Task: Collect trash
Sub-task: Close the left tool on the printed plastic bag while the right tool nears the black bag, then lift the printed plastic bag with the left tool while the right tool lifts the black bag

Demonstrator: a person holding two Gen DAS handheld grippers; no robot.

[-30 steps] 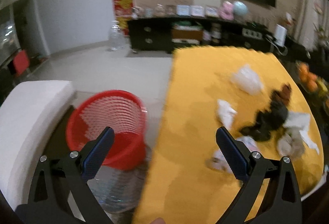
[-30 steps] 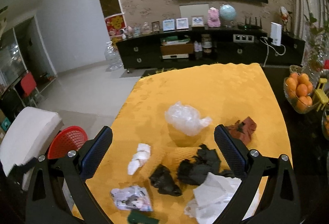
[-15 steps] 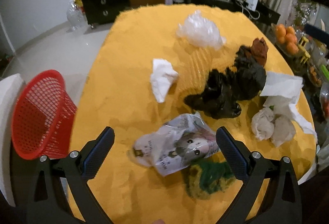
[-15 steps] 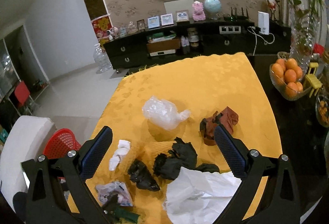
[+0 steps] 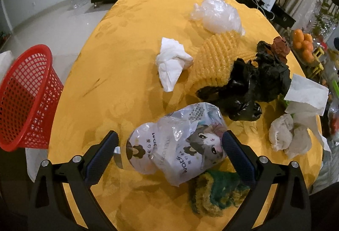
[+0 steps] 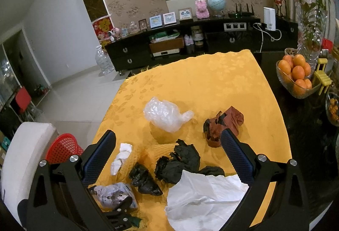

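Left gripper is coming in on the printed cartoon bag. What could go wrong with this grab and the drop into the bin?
1. The left gripper is closing around the printed plastic bag, which is crumpled and slick, so the fingers may pinch only a fold and lose it.
2. A green and yellow sponge lies right against the bag and could be dragged along.
3. The red basket stands off the table's edge and looks tilted, so a light bag might miss it.
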